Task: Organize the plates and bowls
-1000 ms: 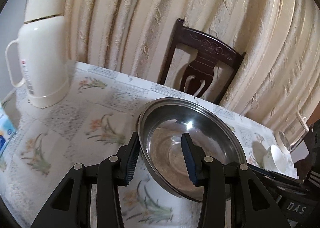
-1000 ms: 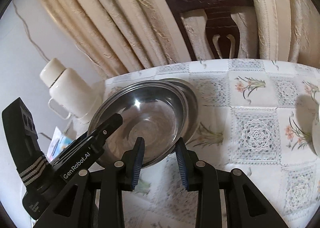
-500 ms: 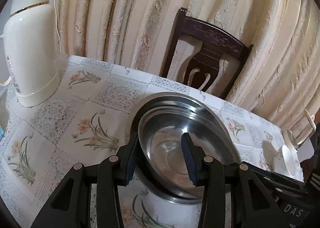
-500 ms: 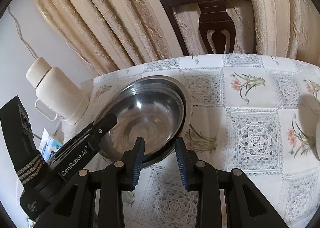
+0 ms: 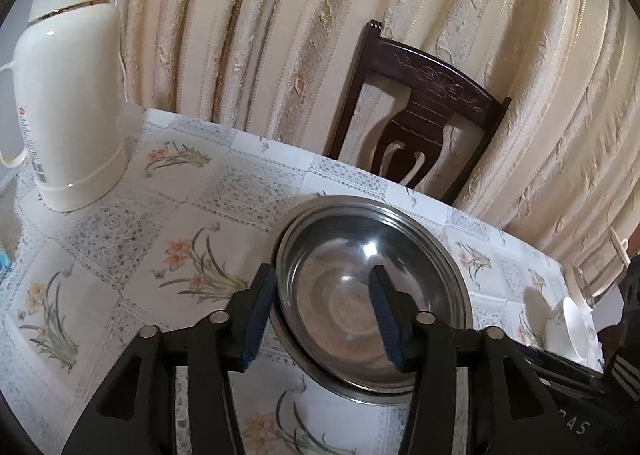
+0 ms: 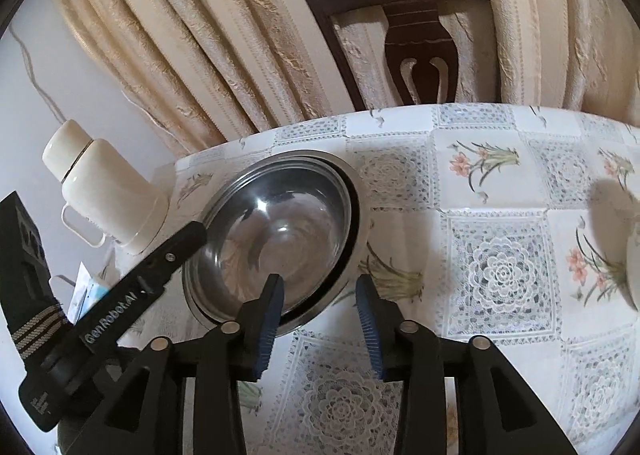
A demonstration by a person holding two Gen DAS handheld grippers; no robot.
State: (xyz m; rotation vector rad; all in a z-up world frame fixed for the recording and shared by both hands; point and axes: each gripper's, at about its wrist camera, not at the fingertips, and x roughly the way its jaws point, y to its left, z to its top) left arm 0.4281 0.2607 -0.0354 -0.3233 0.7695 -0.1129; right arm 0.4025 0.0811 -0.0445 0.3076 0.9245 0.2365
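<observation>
We note left tongs [image 5: 324, 319] straddle the steel bowl's [image 5: 352, 295] near rim, unclamped; right tongs [image 6: 320, 319] apart, bowl upper-left.

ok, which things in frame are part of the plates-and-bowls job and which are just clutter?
Job:
- steel bowl, nested in a wider steel bowl
- white bowl at the table's far right
- left gripper, astride the steel bowl's rim
- right gripper, open

Lying about:
- white flask
- chair
- curtain
- blue packet
</observation>
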